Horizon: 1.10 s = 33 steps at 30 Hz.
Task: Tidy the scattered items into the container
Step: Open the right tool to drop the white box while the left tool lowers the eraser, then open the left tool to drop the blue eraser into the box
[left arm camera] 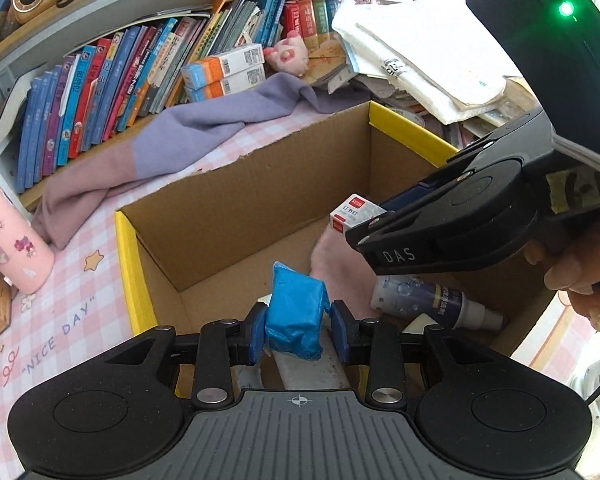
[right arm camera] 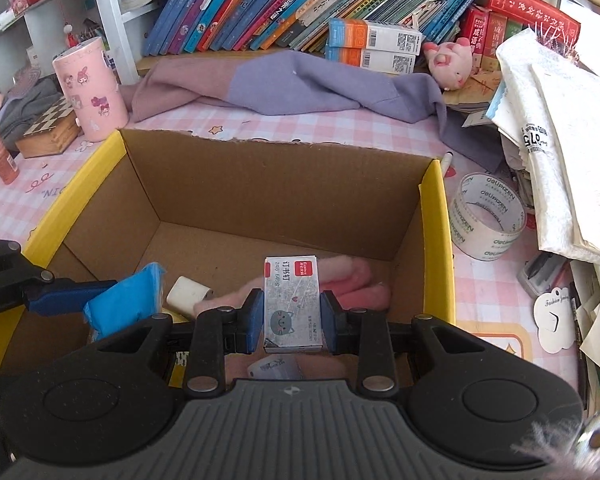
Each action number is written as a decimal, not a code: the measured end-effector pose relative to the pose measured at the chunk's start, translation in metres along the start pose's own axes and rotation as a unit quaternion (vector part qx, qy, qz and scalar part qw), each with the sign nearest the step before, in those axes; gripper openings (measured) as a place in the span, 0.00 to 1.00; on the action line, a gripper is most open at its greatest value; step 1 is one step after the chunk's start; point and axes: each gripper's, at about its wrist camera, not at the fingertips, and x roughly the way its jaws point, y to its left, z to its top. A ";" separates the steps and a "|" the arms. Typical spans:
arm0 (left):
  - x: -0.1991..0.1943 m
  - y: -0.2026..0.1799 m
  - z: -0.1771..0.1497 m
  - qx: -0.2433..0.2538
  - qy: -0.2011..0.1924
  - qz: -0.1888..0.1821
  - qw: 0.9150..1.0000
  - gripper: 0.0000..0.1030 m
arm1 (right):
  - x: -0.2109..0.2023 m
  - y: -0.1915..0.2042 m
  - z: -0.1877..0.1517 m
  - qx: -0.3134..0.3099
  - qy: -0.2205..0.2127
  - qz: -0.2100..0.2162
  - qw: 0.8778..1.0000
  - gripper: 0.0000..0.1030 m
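Left wrist view: left claw [left arm camera: 298, 322] loosely around blue packet [left arm camera: 296, 312], over box [left arm camera: 236, 208]. Right claw [right arm camera: 292, 316] clamped on staple box [right arm camera: 292, 304], also over it. Step likely: dropping; next, release both.

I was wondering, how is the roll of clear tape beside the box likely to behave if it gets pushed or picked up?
The tape roll lies flat on the checked cloth, so it should slide, not roll. Its open hollow ring suggests it is light and fairly stiff. The glossy film may be slippery for the pads; gripping across the wall seems safer.
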 end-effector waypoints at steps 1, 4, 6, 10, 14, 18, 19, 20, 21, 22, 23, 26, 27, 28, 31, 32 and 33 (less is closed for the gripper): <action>0.000 -0.001 -0.001 0.000 0.001 0.002 1.000 0.34 | 0.001 0.000 0.000 0.001 0.001 0.001 1.000 0.27; -0.001 -0.001 -0.002 -0.001 -0.001 0.007 1.000 0.34 | 0.001 0.000 0.001 0.003 0.001 0.006 1.000 0.28; -0.003 -0.003 -0.003 -0.002 -0.003 0.015 1.000 0.35 | 0.000 0.000 0.001 0.004 -0.004 0.007 1.000 0.28; -0.010 -0.007 -0.005 -0.004 -0.013 0.029 1.000 0.37 | -0.006 0.000 0.000 0.009 -0.016 0.013 1.000 0.30; -0.021 -0.009 -0.006 -0.010 -0.031 0.040 0.999 0.59 | -0.019 0.001 -0.003 0.015 -0.034 0.018 0.999 0.30; -0.037 -0.011 -0.007 -0.014 -0.054 0.051 0.997 0.75 | -0.045 0.002 -0.006 0.026 -0.071 0.016 0.997 0.32; -0.041 -0.011 -0.007 -0.016 -0.059 0.054 0.997 0.76 | -0.052 0.002 -0.007 0.027 -0.081 0.015 0.996 0.32; -0.046 -0.011 -0.008 -0.018 -0.065 0.057 0.996 0.77 | -0.060 0.002 -0.009 0.029 -0.092 0.013 0.995 0.32; -0.052 -0.011 -0.009 -0.021 -0.073 0.060 0.995 0.78 | -0.068 0.002 -0.010 0.032 -0.101 0.011 0.994 0.32; -0.059 -0.011 -0.010 -0.024 -0.082 0.062 0.994 0.79 | -0.075 0.002 -0.011 0.035 -0.110 0.009 0.993 0.32; -0.067 -0.010 -0.012 -0.028 -0.092 0.063 0.993 0.81 | -0.083 0.002 -0.012 0.040 -0.119 0.008 0.992 0.32; -0.092 -0.008 -0.018 -0.043 -0.117 0.065 0.990 0.85 | -0.106 0.004 -0.017 0.051 -0.145 0.004 0.988 0.32; -0.101 -0.008 -0.020 -0.046 -0.127 0.065 0.989 0.86 | -0.113 0.006 -0.020 0.053 -0.152 0.003 0.987 0.32; -0.109 -0.008 -0.023 -0.050 -0.135 0.066 0.987 0.86 | -0.120 0.009 -0.022 0.055 -0.159 0.003 0.986 0.32; -0.134 -0.005 -0.032 -0.068 -0.156 0.075 0.983 0.87 | -0.139 0.020 -0.030 0.052 -0.174 0.008 0.983 0.32; -0.142 -0.003 -0.036 -0.077 -0.162 0.078 0.981 0.87 | -0.145 0.024 -0.033 0.048 -0.180 0.009 0.983 0.32; -0.150 -0.001 -0.040 -0.086 -0.168 0.082 0.979 0.89 | -0.151 0.030 -0.036 0.042 -0.185 0.010 0.982 0.32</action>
